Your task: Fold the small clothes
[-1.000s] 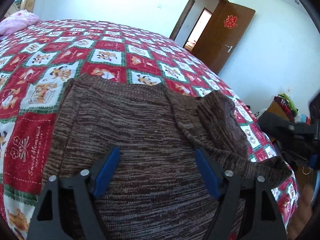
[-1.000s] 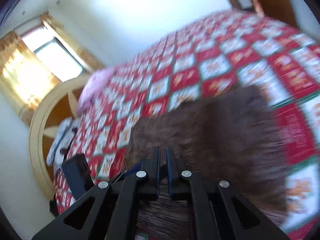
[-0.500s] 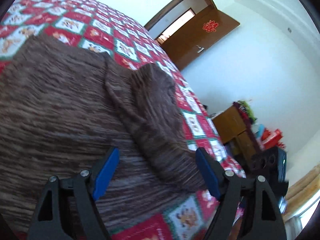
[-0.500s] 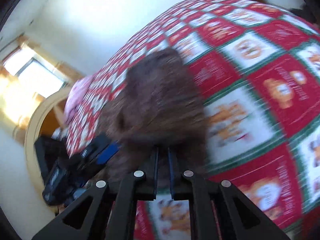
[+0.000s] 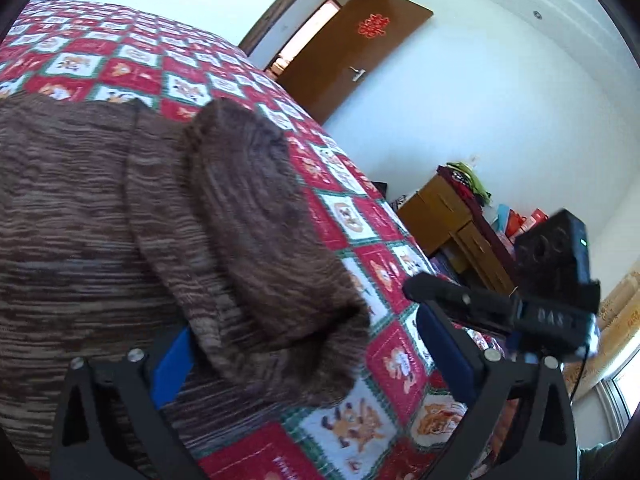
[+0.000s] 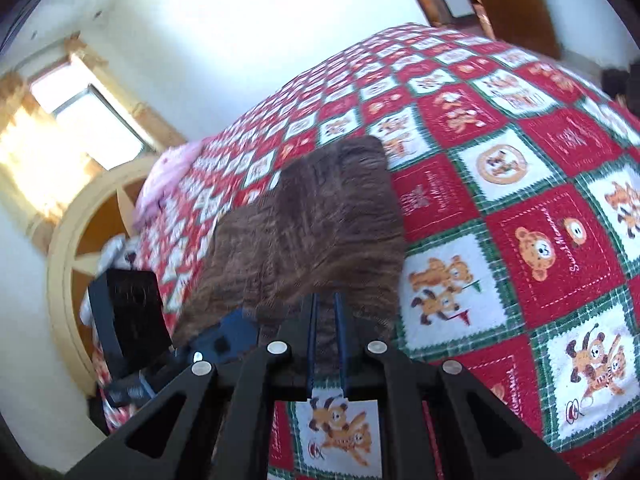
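The brown sweater (image 5: 100, 240) lies spread on the bed (image 5: 380, 272), one sleeve (image 5: 256, 248) turned in over its body; most folding looks left. The left gripper (image 5: 308, 356), jaws just opened wide, straddles that sleeve's cuff; beside the sweater, the right gripper (image 6: 326, 344) pinches the cuff. Right of the sweater stands a cluttered cabinet (image 5: 448, 216).

We see a brown sweater (image 5: 100, 216) streaked in lighter and darker knit lines, on a bedspread (image 6: 520, 208) of red and white squares with green borders and orange bears. Blue pads (image 5: 172, 364) line black grippers.
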A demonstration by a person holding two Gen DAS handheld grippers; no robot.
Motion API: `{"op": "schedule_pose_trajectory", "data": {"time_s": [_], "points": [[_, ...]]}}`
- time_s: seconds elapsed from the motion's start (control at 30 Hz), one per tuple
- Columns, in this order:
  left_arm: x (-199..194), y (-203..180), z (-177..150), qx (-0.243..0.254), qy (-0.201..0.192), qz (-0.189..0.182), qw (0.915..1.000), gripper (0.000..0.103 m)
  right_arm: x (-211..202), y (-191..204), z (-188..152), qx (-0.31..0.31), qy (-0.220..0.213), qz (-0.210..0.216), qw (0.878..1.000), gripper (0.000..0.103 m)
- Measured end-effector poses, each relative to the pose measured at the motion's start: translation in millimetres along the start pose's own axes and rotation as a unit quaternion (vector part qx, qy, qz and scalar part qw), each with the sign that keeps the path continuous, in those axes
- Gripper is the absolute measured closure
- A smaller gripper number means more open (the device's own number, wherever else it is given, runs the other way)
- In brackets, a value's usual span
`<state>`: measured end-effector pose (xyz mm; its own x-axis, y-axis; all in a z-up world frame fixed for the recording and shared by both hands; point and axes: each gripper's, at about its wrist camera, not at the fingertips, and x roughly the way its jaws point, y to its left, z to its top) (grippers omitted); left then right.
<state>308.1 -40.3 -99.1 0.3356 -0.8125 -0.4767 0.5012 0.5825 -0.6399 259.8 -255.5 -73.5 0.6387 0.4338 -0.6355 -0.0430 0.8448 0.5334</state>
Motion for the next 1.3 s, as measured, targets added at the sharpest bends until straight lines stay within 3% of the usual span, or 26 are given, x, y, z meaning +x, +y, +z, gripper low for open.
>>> {"op": "schedule_pose_trajectory", "data": {"time_s": [0.13, 0.17, 0.2, 0.27, 0.4, 0.5, 0.67, 0.7, 0.73, 0.77, 0.8, 0.87, 0.97, 1.1, 1.2, 1.3], "points": [[8, -3, -1, -0.001, 0.006, 0.010, 0.9999, 0.000, 9, -2, 26, 0.007, 0.003, 0.011, 1.000, 0.091], [10, -4, -1, 0.003, 0.008, 0.013, 0.9999, 0.000, 15, 2, 35, 0.000, 0.006, 0.019, 1.000, 0.077], [10, -7, -1, 0.009, 0.010, 0.017, 0.9998, 0.000, 22, 7, 46, -0.006, 0.009, 0.024, 1.000, 0.050], [9, -9, -2, 0.010, 0.008, 0.019, 0.9997, 0.000, 34, 15, 63, -0.020, 0.014, 0.027, 0.999, 0.025], [15, -14, -1, 0.004, 0.003, 0.031, 0.9995, 0.000, 83, 46, 101, -0.086, 0.076, 0.041, 0.993, 0.025], [22, -20, -3, 0.020, 0.005, 0.058, 0.9981, 0.017, 124, 62, 120, -0.116, 0.136, 0.036, 0.983, 0.025], [30, -10, 0, 0.004, 0.009, 0.069, 0.9976, 0.041, 186, 77, 119, -0.171, 0.210, -0.036, 0.962, 0.025], [30, -9, 1, 0.001, 0.008, 0.071, 0.9975, 0.053, 194, 77, 116, -0.183, 0.219, -0.047, 0.957, 0.029], [29, -5, 2, -0.008, 0.012, 0.069, 0.9975, 0.072, 199, 77, 113, -0.192, 0.220, -0.061, 0.954, 0.038], [29, 1, 2, -0.019, 0.016, 0.060, 0.9979, 0.077, 201, 76, 110, -0.196, 0.219, -0.070, 0.953, 0.072], [27, 7, 3, -0.034, 0.015, 0.048, 0.9982, 0.082, 202, 74, 110, -0.192, 0.220, -0.072, 0.954, 0.099], [19, 19, 5, -0.070, 0.002, 0.014, 0.9975, 0.084, 200, 63, 114, -0.144, 0.221, -0.045, 0.963, 0.098], [4, 23, 10, -0.079, -0.023, -0.011, 0.9965, 0.085, 194, 57, 120, -0.113, 0.208, -0.029, 0.971, 0.098], [-23, 20, 13, -0.064, -0.045, -0.018, 0.9968, 0.085, 182, 73, 131, -0.084, 0.192, 0.008, 0.978, 0.098], [-47, 29, 8, -0.080, -0.067, -0.016, 0.9944, 0.085, 186, 97, 133, -0.102, 0.189, 0.018, 0.976, 0.098], [-51, 39, -8, -0.102, -0.065, -0.003, 0.9927, 0.085, 201, 114, 125, -0.112, 0.201, 0.019, 0.973, 0.097]]}}
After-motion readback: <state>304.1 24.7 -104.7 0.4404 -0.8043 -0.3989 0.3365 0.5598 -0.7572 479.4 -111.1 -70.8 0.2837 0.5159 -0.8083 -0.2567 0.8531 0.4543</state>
